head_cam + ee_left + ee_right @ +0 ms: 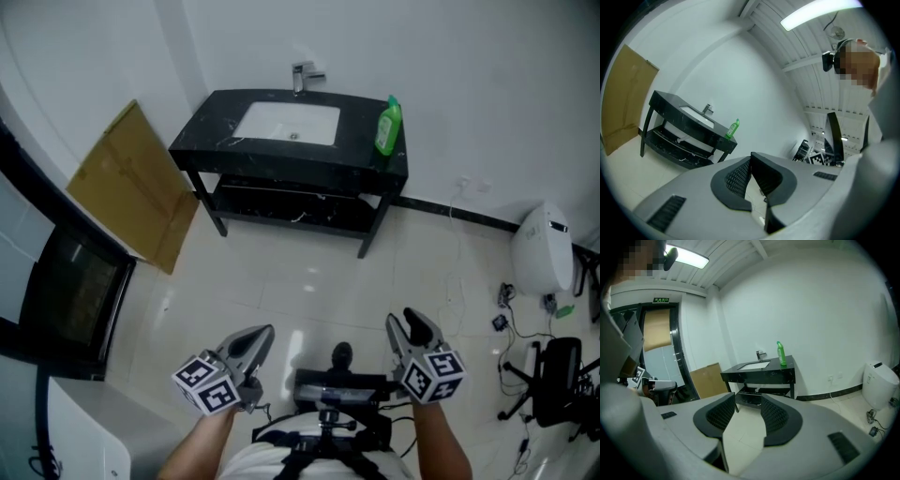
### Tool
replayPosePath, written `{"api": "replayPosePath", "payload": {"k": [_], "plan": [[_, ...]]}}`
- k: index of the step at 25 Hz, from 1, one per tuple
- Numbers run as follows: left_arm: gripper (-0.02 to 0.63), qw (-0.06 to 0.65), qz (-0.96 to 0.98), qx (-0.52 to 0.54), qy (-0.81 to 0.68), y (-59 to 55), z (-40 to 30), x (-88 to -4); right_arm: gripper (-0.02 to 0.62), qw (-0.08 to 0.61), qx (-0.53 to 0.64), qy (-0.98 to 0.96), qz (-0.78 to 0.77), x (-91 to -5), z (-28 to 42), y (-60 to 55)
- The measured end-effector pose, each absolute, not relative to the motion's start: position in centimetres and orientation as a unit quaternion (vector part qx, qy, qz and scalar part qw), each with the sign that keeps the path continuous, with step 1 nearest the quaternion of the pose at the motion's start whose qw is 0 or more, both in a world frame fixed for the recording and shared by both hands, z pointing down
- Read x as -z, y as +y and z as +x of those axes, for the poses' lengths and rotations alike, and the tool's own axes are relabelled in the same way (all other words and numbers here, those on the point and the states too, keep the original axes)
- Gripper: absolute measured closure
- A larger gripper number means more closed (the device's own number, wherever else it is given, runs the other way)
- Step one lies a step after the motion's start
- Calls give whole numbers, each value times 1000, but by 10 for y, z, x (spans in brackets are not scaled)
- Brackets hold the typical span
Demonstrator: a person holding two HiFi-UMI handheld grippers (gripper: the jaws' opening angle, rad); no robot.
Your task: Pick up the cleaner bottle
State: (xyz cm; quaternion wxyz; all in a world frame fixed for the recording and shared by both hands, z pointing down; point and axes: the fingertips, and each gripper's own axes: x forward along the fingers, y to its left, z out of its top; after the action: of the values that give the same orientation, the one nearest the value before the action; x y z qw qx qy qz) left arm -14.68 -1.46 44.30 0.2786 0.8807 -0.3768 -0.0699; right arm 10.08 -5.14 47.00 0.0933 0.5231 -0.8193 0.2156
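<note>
- The green cleaner bottle [388, 127] stands upright at the right end of the black desk [202, 142]. It is just right of the sink basin [289, 122] and near the desk's right edge.
- Likely risk: the bottle is tall and slim and sits close to that edge. A finger meeting it off-centre, or from the sink side, could topple it or push it off onto the floor [309, 272].
- The right gripper [407, 319] has its fingers [777, 416] only partly apart, with nothing between them. That gap may be too narrow for the bottle's body, so unless it is widened the fingers would probably shove the bottle rather than enclose it.
- The left gripper [266, 330] has its fingers [736, 180] closed tip to tip on nothing. In that state it could only knock the bottle.
- The bottle is well apart from both pairs of fingers, across open floor. In the head view it is roughly straight ahead of the right gripper, and ahead and to the right of the left one.
- In the right gripper view it sits above the finger gap, slightly to its right.
</note>
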Motion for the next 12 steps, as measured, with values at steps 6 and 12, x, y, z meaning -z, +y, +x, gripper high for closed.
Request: {"api": "replayPosePath", "payload": {"k": [6, 12], "plan": [[612, 277, 869, 72, -404, -69, -146, -439, 420, 90, -216, -835, 498, -470, 96, -125], [612, 276, 862, 73, -419, -130, -126, -432, 420, 88, -208, -847, 481, -459, 111, -198]]}}
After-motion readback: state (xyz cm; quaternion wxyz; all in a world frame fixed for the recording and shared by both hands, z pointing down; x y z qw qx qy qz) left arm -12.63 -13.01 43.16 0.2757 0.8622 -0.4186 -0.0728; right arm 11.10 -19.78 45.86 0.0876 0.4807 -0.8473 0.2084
